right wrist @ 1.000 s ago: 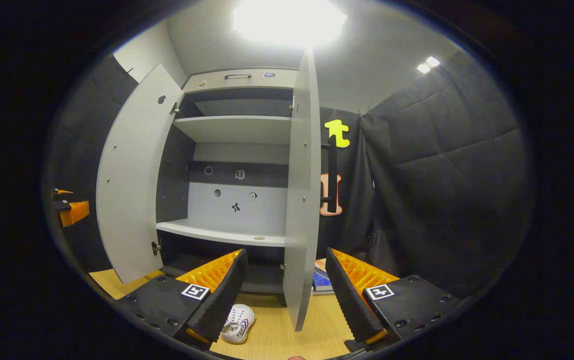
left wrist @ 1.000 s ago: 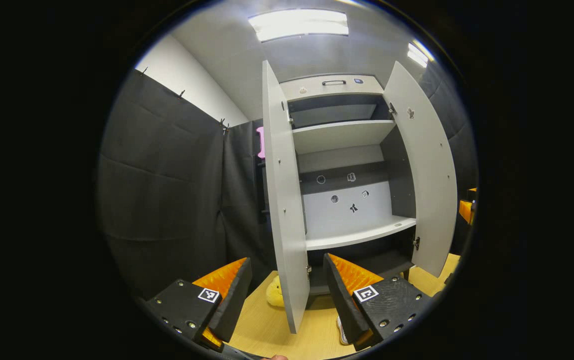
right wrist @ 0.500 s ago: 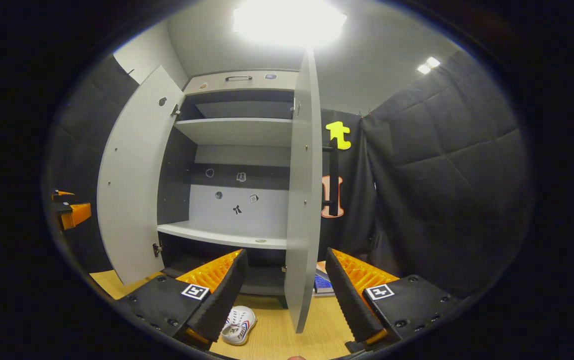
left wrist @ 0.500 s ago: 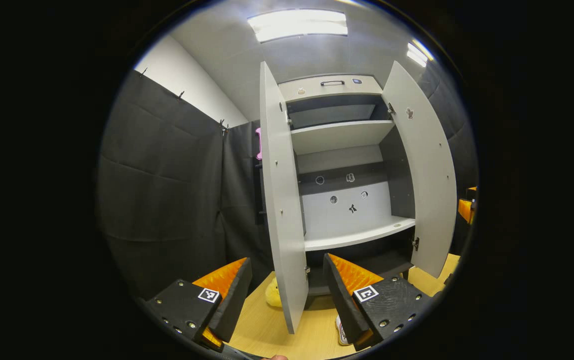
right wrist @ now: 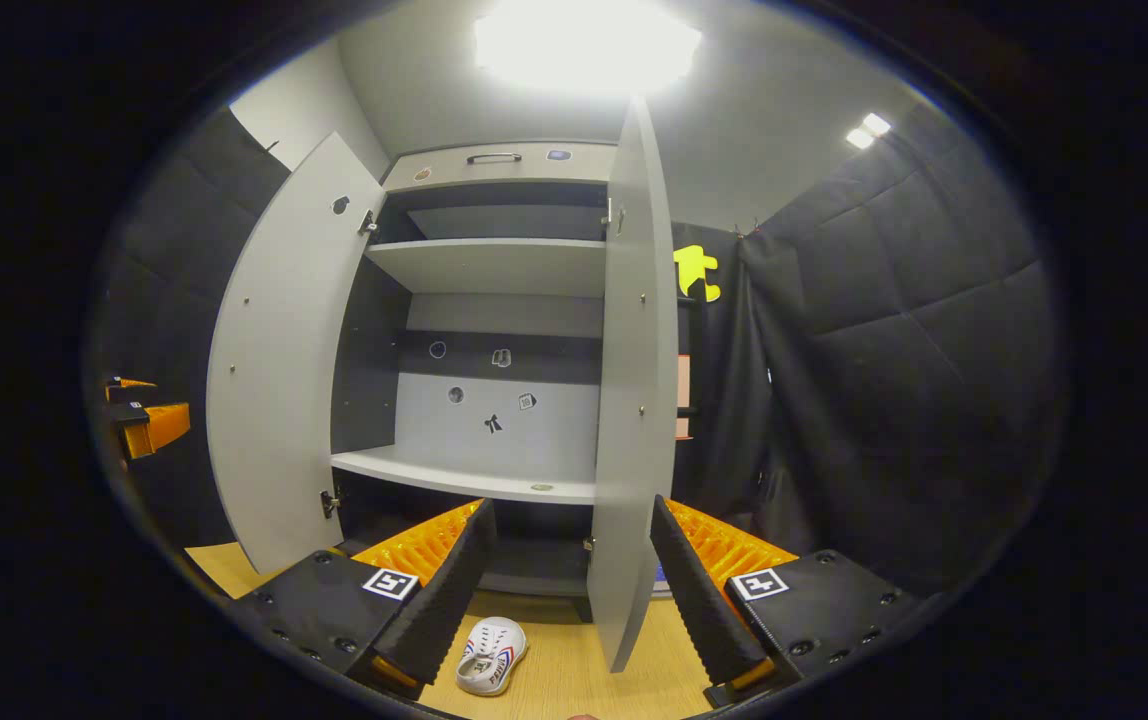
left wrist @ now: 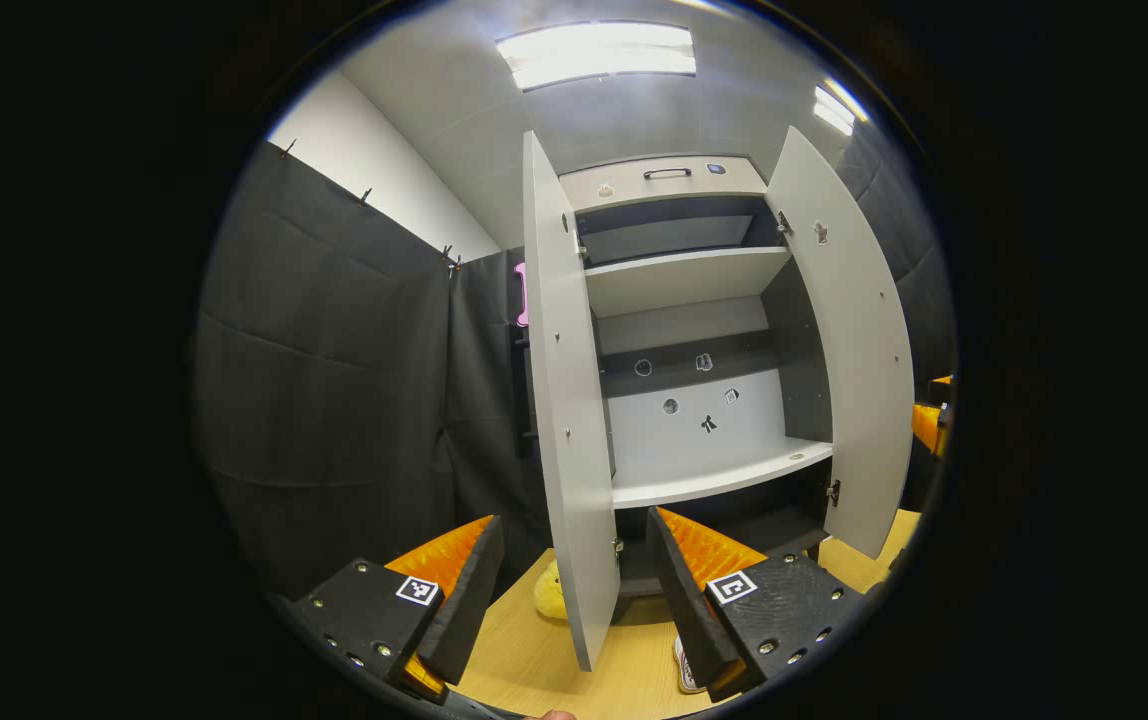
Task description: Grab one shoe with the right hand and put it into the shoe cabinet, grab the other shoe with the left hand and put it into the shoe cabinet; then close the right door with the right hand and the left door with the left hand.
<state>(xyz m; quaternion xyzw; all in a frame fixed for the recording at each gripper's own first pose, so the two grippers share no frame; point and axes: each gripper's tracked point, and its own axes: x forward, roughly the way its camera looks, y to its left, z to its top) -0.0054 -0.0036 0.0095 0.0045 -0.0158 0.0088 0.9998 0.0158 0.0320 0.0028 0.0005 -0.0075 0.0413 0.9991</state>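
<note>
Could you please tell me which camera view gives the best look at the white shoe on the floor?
The right gripper view: the white shoe lies whole between its gripper's fingers. The left gripper view shows just a sliver of a shoe beside a finger.

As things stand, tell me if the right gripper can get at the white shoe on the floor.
Probably yes. The right gripper is open and empty, and the white shoe lies on bare wooden floor just below its fingers, beside the open right door, with nothing between.

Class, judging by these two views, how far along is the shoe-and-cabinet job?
Nothing is done yet. Both doors stand open and the shelf is bare. The right claw and left claw are open, holding nothing. One shoe lies on the floor; both shoes and both doors remain.
</note>
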